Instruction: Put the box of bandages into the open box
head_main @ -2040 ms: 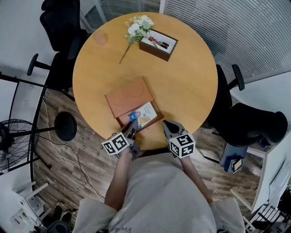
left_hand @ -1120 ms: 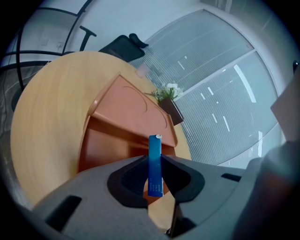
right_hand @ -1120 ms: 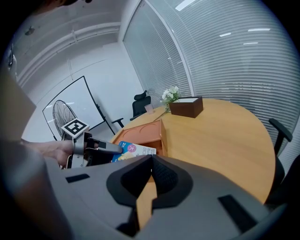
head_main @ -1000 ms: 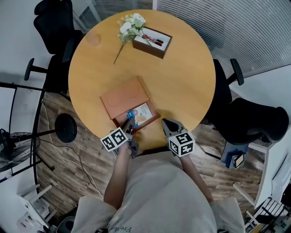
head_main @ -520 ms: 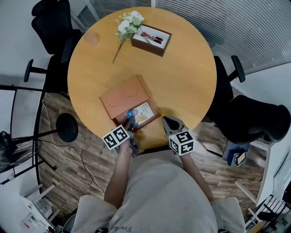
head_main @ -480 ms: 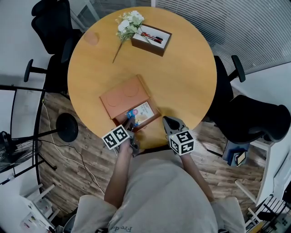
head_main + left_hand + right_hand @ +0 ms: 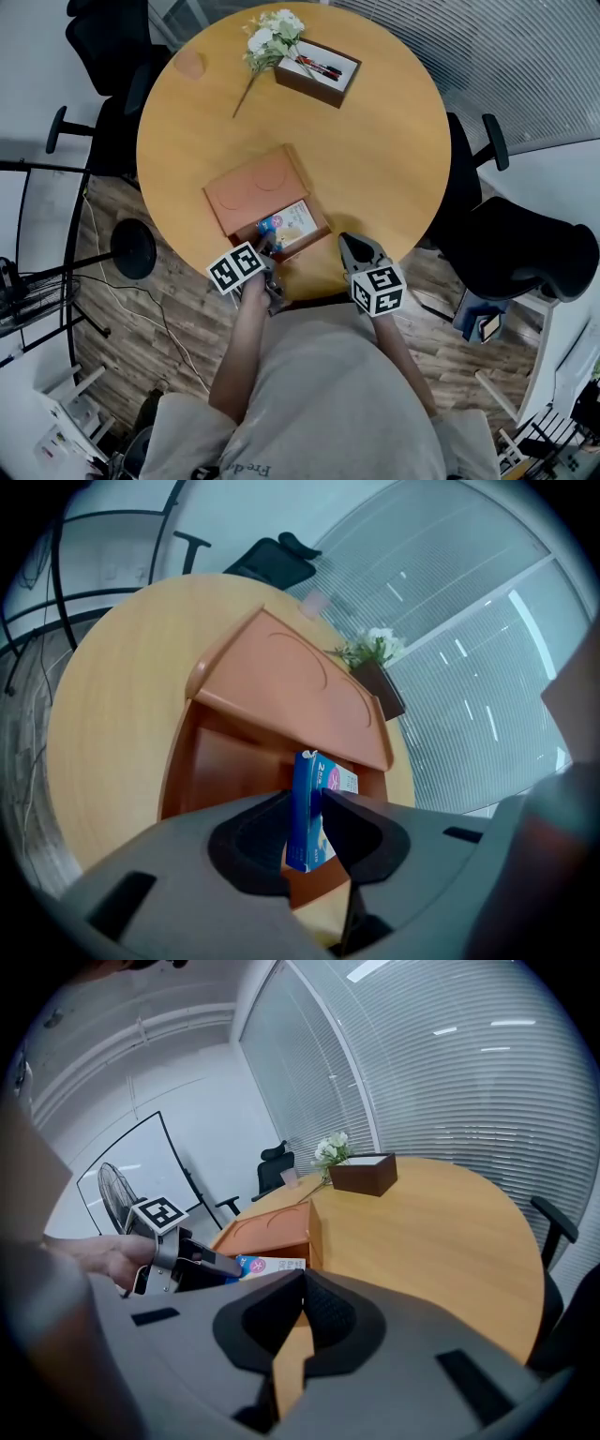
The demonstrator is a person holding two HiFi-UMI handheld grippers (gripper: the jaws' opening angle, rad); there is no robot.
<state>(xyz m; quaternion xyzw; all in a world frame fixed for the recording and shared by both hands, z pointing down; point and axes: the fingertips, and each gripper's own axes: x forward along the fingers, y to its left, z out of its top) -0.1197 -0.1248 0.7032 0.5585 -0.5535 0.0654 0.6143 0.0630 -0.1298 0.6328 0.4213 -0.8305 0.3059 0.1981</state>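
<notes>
On the round wooden bench (image 7: 375,141), taking its far edge in the head view as 12 o'clock, the open box (image 7: 314,228) sits near the rim at about 7 o'clock, its orange-brown lid (image 7: 253,186) thrown back on the 11 o'clock side of the tray. The box of bandages (image 7: 292,221), blue at one end and pale with print on its face, is in the mouth of that tray. The left hand-held gripper (image 7: 267,247) comes in from 7 o'clock and pinches the blue end. In the left gripper view both dark pads press flat on the two broad faces of the carton, which stands on edge between them over the tray's brown inside. Whether its lower edge rests on the tray floor cannot be told. The right hand-held gripper (image 7: 347,242) sits at about 5 o'clock of the open box, just beside it and apart from it. Its jaws are brought together at the tips with nothing between them, only bare bench showing below. Near the 12 o'clock rim stands a dark brown tray (image 7: 319,71) with pens (image 7: 323,67) in it. A sprig of white flowers (image 7: 272,36) lies against its 9 o'clock side. Black office chairs (image 7: 525,253) stand round the bench.
</notes>
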